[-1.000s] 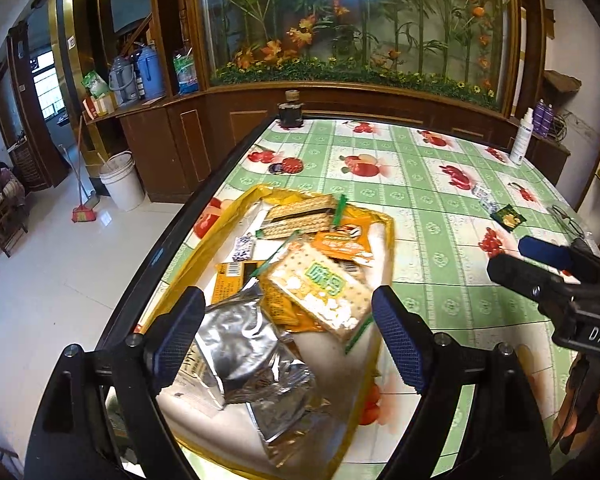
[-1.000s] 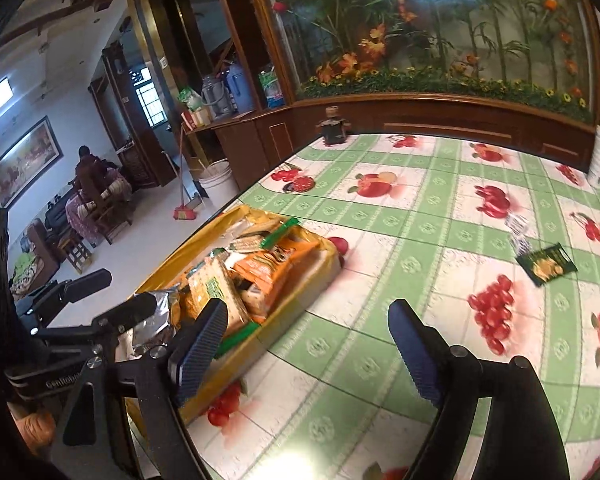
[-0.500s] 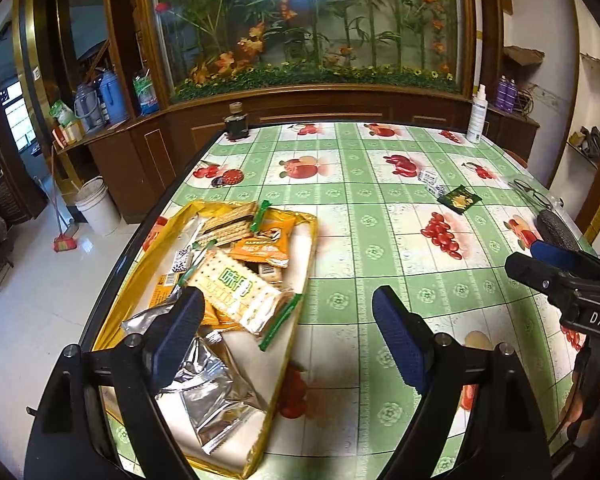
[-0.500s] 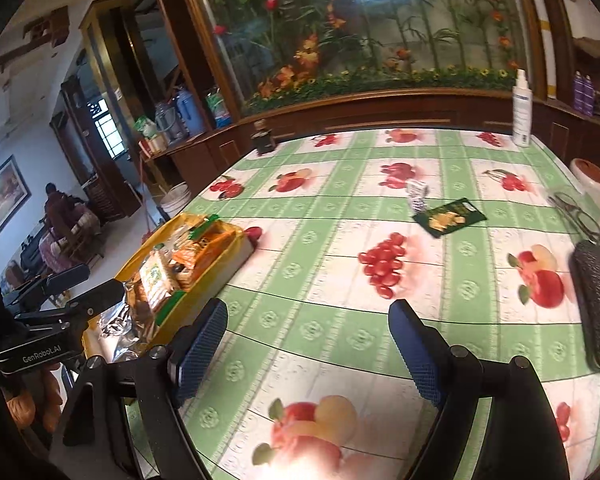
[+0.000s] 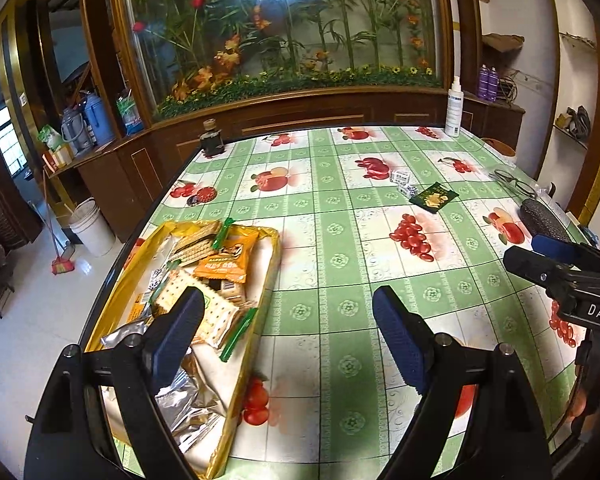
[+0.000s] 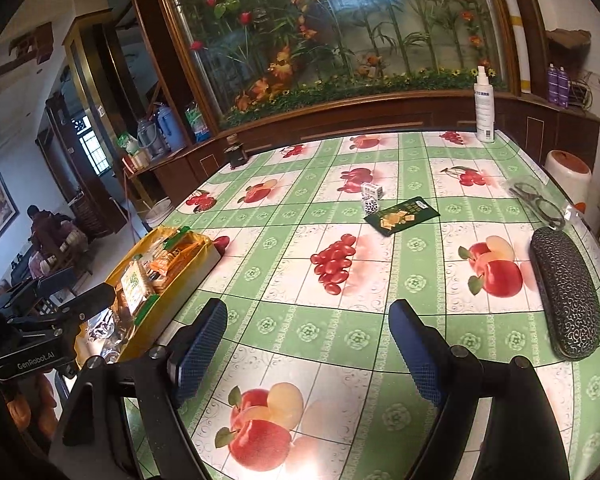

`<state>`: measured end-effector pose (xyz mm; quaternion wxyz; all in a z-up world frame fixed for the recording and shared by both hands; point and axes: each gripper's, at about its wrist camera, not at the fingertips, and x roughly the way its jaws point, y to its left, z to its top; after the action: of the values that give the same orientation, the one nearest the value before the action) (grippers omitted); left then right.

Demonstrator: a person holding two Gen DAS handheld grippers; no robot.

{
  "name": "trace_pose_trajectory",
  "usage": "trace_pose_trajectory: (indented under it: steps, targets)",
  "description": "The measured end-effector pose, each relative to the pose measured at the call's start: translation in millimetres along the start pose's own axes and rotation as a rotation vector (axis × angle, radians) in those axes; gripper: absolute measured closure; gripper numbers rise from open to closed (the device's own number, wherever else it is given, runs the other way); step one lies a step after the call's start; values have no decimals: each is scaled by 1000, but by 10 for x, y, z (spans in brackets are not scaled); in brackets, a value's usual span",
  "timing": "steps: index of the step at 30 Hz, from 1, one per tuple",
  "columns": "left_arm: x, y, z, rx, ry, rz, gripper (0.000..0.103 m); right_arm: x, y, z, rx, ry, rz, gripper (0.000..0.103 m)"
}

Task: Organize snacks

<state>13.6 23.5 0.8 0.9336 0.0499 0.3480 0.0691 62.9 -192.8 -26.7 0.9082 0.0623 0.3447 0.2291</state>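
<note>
A big glass case of artificial flowers backs the room, and before it my table [image 6: 420,280] wears a green-checked plastic cloth printed with apples, cherries and grapes. Along its left edge sits the yellow rectangular tray [image 5: 260,320], heaped with snacks: an orange crinkled snack packet [image 5: 224,264], a clear-wrapped pack of pale crackers [image 5: 208,312] and crumpled silver foil bags [image 5: 188,404]. Out past the table's middle, toward the far right corner, lies a flat dark green snack sachet [image 6: 402,216], with two small black-and-white wrapped cubes [image 6: 370,198] just beside it on its far left. Along the right edge rest a black textured glasses case [image 6: 566,292] and a pair of spectacles [image 6: 536,200].

My left tongs [image 5: 284,328] hang above the tray's right rim, jaws spread wide, nothing between them. My right tongs [image 6: 308,344] hover over bare cloth near the front edge, equally wide and empty.

I judge I am between picks, going for the strays still outside the tray. Next my right tongs need to reach well forward to the green sachet, come down flat to the cloth and pinch its thin edge; it may slide rather than lift.
</note>
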Motion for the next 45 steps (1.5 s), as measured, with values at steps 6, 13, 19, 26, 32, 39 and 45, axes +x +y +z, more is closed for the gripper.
trace_pose_trajectory:
  steps: [6,13,19,26,32,39,45]
  targets:
    - [91,-125,66,18,2,-13,16,45,-104,31,5,-1,-11,18]
    - [419,-272,214,33,33,-46,16,302,-336,178,15,14,-42,18]
    - [780,-390,407,40,53,-72,16,824,-617,440,23,78,-74,18]
    - [1375,-432,763,-11,109,-119,16,1565,-880,652,48,182,-139,18]
    - [1856,-576,1104,-78,152,-183,17,1854,-1011,734,110,178,-193,17]
    - [2489,-1017,1439,-99,229,-247,17,2026,-997,833,66,179,-245,16]
    - [2876,-1373,1503,-53,279,-250,17,1995,-1084,842,67,176,-236,17]
